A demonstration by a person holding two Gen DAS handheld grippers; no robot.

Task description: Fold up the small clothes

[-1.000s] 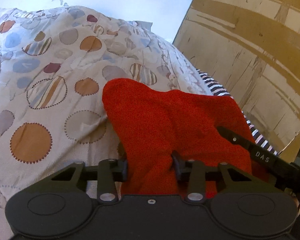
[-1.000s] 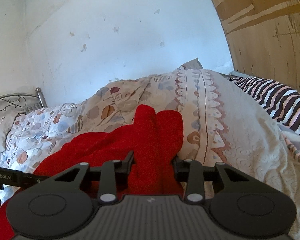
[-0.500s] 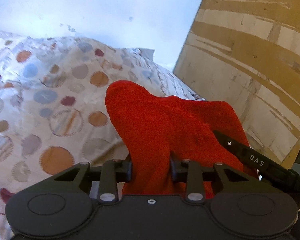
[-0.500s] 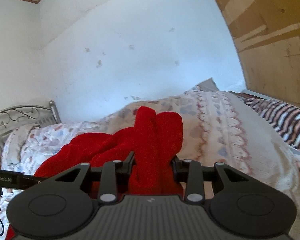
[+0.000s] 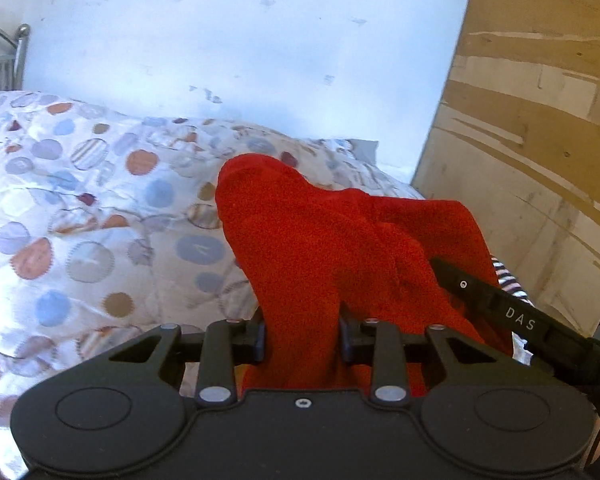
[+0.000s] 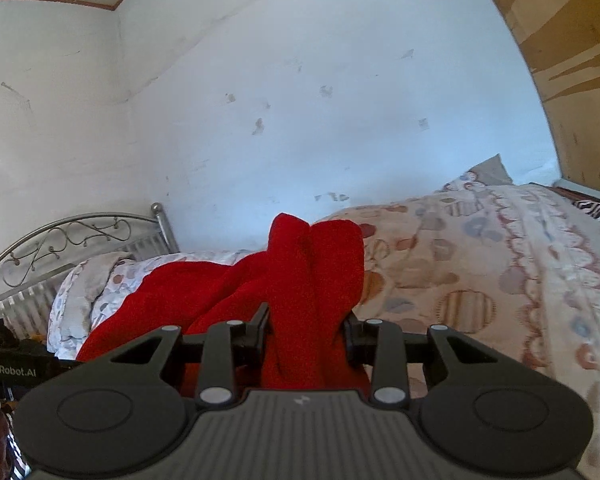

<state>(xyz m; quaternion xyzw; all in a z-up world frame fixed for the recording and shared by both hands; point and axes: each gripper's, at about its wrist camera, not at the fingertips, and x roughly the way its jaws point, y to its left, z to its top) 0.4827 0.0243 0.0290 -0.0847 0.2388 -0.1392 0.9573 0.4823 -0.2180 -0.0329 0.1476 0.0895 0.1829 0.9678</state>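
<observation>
1. Bed quilt (image 5: 80, 216) (circle print): spreads below and behind every other item.
2. Red garment (image 5: 324, 248): lifted above the quilt, stretched between both grippers.
3. Left gripper (image 5: 302, 338): jaws, just closing further, clamp a bunched fold of the garment.
4. Right gripper (image 6: 306, 330): jaws clamped on the garment's other end, above the quilt.

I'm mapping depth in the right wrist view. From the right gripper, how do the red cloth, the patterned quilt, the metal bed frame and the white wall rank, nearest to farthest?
1. Red cloth: clamped in the right gripper, centre.
2. Patterned quilt: just beyond, spreading right.
3. Metal bed frame: far left, at the bed's end.
4. White wall: behind everything.
</observation>
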